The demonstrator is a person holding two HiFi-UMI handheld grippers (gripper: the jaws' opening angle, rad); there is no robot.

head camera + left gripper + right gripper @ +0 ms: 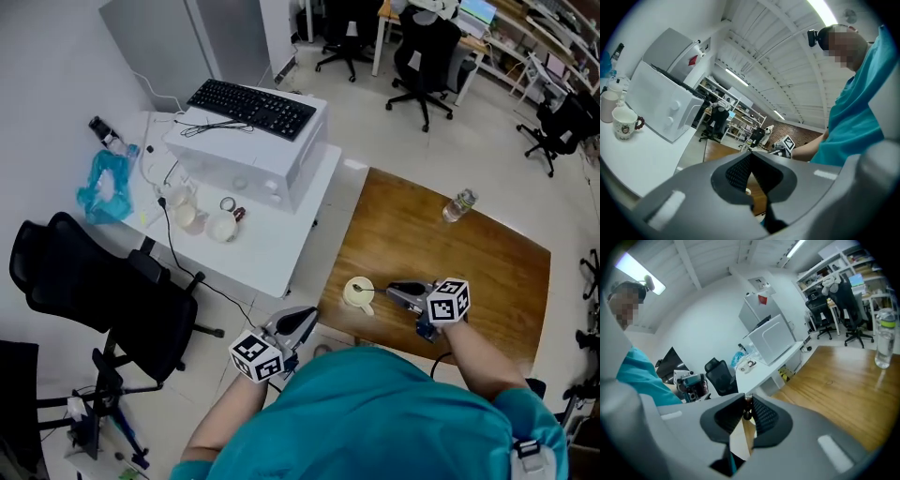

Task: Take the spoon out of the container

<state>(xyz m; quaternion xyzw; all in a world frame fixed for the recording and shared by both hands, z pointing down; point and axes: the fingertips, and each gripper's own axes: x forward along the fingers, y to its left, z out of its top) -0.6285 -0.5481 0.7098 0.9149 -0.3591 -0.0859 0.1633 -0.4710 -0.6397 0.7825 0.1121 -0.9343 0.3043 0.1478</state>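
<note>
- The left gripper (310, 313) is held nearest the body, off the table's near edge. Its jaws are pressed together on nothing. It is judged to be held aside because the job needs only one hand.
- Just beyond it, the right gripper (389, 288) is pointed slightly downward over the wooden table (469, 262). Its jaws are pinched almost closed on the thin dark handle of the spoon (747, 408).
- The spoon is gripped at its handle end, so its bowl end is left toward the cream container (357, 298). Whether it has cleared the rim cannot be made out.
- The container is stood near the table's near edge, within easy reach.
- Farther off, a water bottle (458, 205) is stood well apart on the same table.
- Mugs (223, 226) and a keyboard (251, 107) are seen over on the white desk (272, 258).
</note>
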